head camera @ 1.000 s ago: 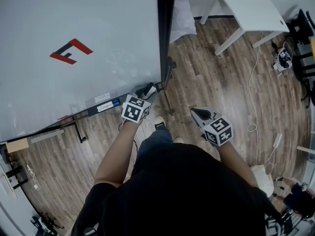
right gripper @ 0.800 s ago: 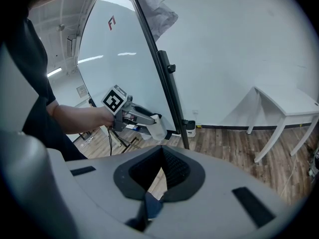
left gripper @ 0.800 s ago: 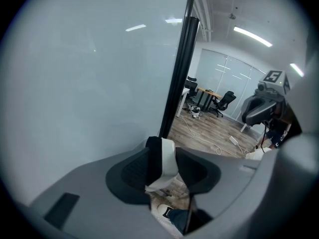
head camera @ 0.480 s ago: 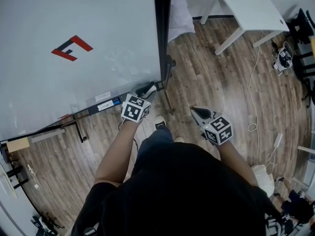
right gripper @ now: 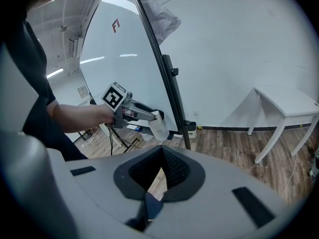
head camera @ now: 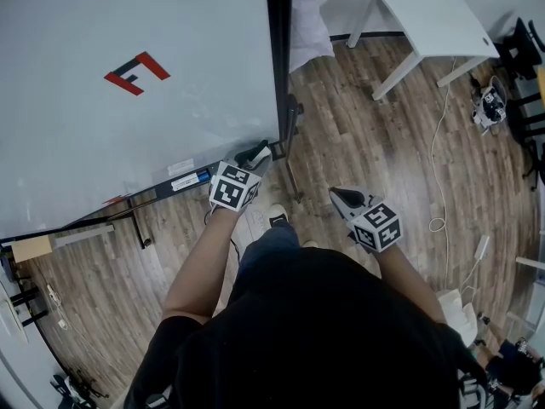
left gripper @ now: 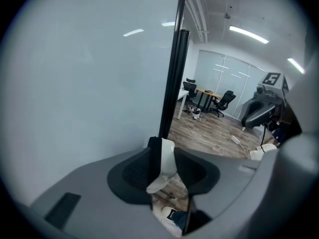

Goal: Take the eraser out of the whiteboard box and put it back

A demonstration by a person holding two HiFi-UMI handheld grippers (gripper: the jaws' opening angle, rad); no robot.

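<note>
While hovering at lower right corner of whiteboard [head camera: 102, 160], clamps white eraser [left gripper: 167, 159] in left gripper [head camera: 255, 154], jaws just narrowed onto it, beside black frame post [head camera: 279, 58]. Holds right gripper [head camera: 341, 196] closed, empty, above wood floor [head camera: 375, 143].

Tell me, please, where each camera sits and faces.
Head view: on the person's head, looking steeply down; whiteboard, floor, both forearms, left gripper, right gripper.
Left gripper view: on that gripper, facing past the whiteboard's edge; jaws, just closing, clamp the eraser.
Right gripper view: on that gripper, facing the whiteboard; jaws together, empty.
Shared: head and right gripper views both show the left gripper.
</note>
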